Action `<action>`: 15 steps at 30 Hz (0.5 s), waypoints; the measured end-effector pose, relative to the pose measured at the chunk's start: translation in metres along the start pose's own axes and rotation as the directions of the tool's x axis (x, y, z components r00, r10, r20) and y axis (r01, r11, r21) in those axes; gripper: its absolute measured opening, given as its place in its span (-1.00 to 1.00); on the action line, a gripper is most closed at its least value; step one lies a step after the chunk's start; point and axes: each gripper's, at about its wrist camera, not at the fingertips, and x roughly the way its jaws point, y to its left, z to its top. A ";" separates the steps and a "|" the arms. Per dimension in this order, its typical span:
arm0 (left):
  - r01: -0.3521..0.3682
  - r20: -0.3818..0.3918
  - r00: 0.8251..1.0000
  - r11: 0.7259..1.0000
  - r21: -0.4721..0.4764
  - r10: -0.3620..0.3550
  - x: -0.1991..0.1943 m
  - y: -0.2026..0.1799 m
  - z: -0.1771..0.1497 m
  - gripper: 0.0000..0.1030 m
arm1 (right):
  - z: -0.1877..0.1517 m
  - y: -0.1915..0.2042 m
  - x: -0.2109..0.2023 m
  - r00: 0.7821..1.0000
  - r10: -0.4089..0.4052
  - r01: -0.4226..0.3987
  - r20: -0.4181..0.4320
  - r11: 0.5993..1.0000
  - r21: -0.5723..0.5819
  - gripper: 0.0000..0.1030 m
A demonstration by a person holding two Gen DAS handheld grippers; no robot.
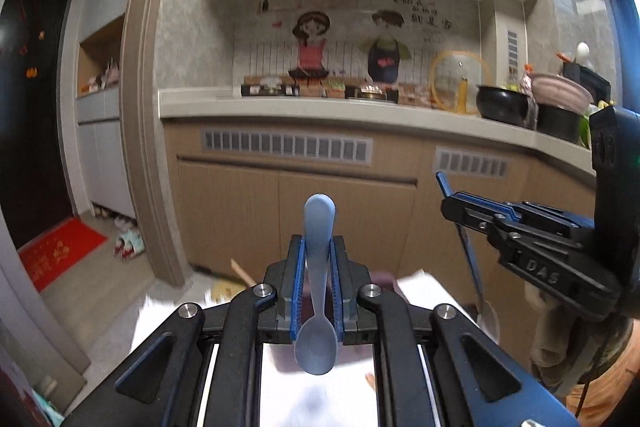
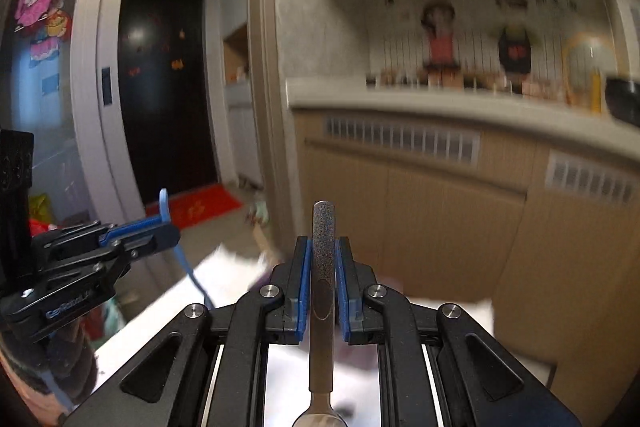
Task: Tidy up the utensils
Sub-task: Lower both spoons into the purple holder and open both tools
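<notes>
Beige kitchen cabinets [image 1: 304, 199] are filling the far background under a pale countertop [image 1: 280, 113]. Left gripper [image 1: 317, 279] is pinching a light-blue plastic spoon [image 1: 318, 267], handle pointing away, bowl near. Right gripper [image 2: 323, 277] is pinching a speckled-handled metal spoon [image 2: 322, 267] likewise

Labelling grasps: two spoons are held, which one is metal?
The one in the right gripper: the metal spoon has a flat, speckled grey handle pointing up between the jaws. The left gripper holds the blue spoon, matte plastic-looking.
</notes>
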 end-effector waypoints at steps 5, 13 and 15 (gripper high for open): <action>0.011 0.000 1.000 1.000 -0.025 -0.011 0.037 0.011 0.023 -0.80 | 0.028 -0.005 0.042 0.998 -0.021 0.021 0.054 1.000 -0.009 -0.75; 0.031 -0.080 0.996 0.998 -0.059 -0.036 0.094 0.028 0.003 -0.80 | 0.018 -0.013 0.117 0.996 -0.079 0.080 0.047 0.997 -0.013 -0.75; 0.031 -0.114 0.993 0.997 -0.074 -0.039 0.109 0.032 -0.008 -0.80 | 0.006 -0.013 0.131 0.995 -0.092 0.092 0.031 0.996 -0.015 -0.75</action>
